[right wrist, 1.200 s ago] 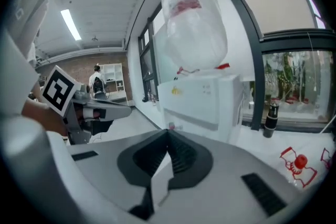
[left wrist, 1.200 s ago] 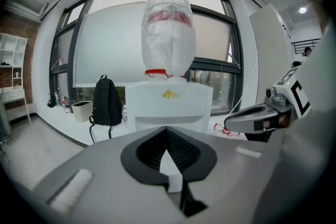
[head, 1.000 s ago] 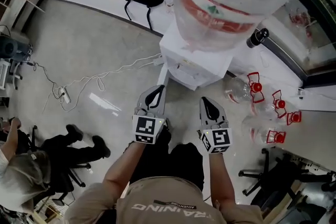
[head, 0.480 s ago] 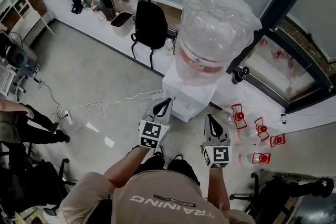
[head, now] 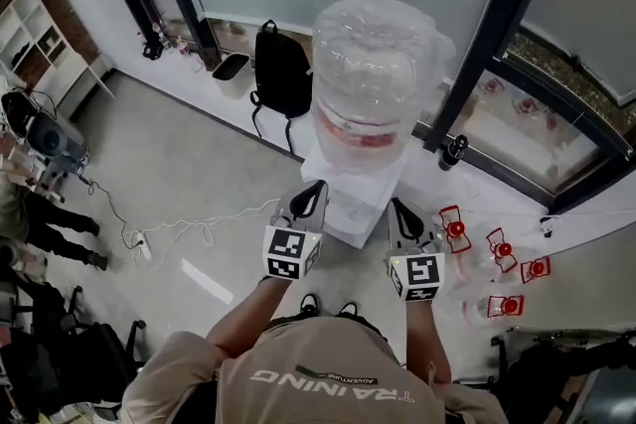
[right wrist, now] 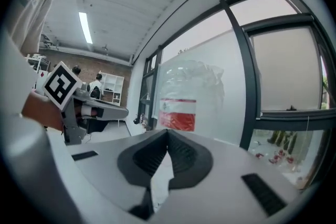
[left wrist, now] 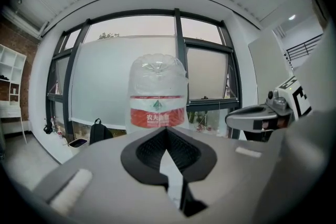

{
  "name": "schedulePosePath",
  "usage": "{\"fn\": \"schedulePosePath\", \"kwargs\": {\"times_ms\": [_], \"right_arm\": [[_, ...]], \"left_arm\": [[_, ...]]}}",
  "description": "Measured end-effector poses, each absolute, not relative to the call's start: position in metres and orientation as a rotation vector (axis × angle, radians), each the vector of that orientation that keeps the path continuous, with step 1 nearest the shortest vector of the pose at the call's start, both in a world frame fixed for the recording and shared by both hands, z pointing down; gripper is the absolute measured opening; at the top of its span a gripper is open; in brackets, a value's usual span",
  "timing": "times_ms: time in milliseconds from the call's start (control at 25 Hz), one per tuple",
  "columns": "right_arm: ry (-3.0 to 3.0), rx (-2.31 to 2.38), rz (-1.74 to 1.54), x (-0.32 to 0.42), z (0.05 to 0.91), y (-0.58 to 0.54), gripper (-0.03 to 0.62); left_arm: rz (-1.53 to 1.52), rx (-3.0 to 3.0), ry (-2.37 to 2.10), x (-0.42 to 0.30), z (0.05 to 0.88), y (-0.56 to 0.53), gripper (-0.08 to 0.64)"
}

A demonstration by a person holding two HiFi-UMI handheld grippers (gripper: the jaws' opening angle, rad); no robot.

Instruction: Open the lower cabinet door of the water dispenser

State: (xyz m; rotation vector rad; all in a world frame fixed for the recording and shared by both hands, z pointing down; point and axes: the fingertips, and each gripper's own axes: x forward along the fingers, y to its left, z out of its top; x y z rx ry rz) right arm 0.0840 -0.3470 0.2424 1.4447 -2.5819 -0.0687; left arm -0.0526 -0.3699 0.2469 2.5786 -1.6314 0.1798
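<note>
The white water dispenser [head: 350, 197] stands on the floor before me, with a large clear bottle [head: 371, 74] with a red label on top. From above its lower cabinet door is hidden. My left gripper [head: 312, 193] hangs shut and empty over the dispenser's near left corner. My right gripper [head: 399, 212] is shut and empty at its near right edge. In the left gripper view the shut left gripper [left wrist: 167, 129] points level at the bottle [left wrist: 157, 93]. In the right gripper view the right gripper [right wrist: 168, 131] also faces the bottle [right wrist: 182, 98].
A black backpack [head: 281, 67] and a bin [head: 230, 66] stand by the window wall behind the dispenser. Several empty bottles with red handles [head: 494, 251] lie on the floor at right. A dark flask [head: 452, 153] stands near a window post. A cable and power strip [head: 146, 249] lie at left.
Both grippers have risen together, still shut. The head view has drawn back, so the dispenser and bottle look smaller and farther below.
</note>
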Motion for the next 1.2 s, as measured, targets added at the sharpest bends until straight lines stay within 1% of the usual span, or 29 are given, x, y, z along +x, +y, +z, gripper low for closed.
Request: {"fn": "schedulePosePath", "kwargs": {"times_ms": [240,640,960,1200], "right_arm": [[-2.574,1.455,-0.096,0.077,0.231,-0.356,0.011],[-2.611,1.480,-0.094,0.063,0.211,-0.358,0.011],[-2.578,1.544,-0.060,0.063,0.216,-0.342,0.010],[-2.558,1.577,-0.042,0.067,0.218,-0.337,0.010]], "left_arm": [[0.164,2.626,-1.636,-0.060,0.229,-0.375,0.008],[0.146,2.627,-1.622,-0.070,0.231,-0.375,0.008],[0.148,2.628,-1.618,-0.082,0.231,-0.356,0.008],[0.156,2.669,-1.576,-0.076,0.229,-0.351,0.008]]}}
